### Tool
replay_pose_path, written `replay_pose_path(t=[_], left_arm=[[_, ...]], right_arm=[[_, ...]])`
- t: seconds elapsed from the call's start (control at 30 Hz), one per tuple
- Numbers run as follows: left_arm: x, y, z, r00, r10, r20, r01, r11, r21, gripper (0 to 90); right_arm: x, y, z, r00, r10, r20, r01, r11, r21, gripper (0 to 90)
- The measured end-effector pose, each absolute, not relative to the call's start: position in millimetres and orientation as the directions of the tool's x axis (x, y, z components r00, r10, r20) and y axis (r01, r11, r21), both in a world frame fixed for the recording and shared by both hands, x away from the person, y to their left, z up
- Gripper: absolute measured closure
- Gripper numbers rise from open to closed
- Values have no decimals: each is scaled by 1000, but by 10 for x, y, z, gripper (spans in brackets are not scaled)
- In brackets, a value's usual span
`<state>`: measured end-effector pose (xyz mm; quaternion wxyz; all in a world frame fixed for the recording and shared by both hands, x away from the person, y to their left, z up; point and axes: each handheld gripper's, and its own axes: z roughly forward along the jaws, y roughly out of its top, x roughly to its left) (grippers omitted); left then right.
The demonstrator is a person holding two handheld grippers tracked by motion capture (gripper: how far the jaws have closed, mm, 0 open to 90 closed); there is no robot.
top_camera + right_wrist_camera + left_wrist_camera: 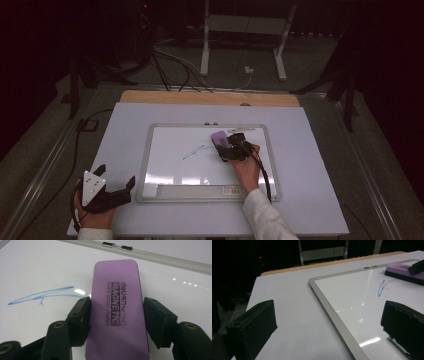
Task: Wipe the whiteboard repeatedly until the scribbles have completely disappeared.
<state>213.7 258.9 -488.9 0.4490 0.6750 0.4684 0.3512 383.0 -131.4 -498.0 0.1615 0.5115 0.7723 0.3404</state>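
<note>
A purple magnetic whiteboard eraser (220, 138) (116, 285) lies flat on the whiteboard (145, 165), near its top edge. My right gripper (227, 146) (116, 301) is shut on it, with a black pad pressed against each long side. A blue pen scribble (195, 151) (42, 297) runs just left of the eraser. My left gripper (117, 175) (327, 312) rests at the table's front left corner, jaws wide open with nothing between them. In the left gripper view the eraser (404, 271) and scribble (384, 286) sit far right on the whiteboard (332, 310).
The board lies on a pale table (120, 125) with a wooden strip (210, 97) along the back. A grey pen tray (200, 190) lines the board's near edge, and two metal clips (117, 245) its top. Cables and a white stand (245, 25) occupy the dark floor beyond.
</note>
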Motion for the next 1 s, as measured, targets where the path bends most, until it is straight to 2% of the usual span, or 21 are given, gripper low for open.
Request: replay_pose_path(t=[0.6,0.73,1.0], left_arm=[[2135,2592,-4888,314,948,55,316,-159,935,9],[2133,2602,-4889,310,949,53,317,-156,936,9],[2138,2598,-4892,312,949,52,318,-155,935,9]], right_arm=[[3669,-787,-4987,-607,787,111,616,377,692,410],[3705,-835,-4985,-579,809,103,627,361,690,410],[3847,-1089,-4975,-436,893,106,687,255,681,410]])
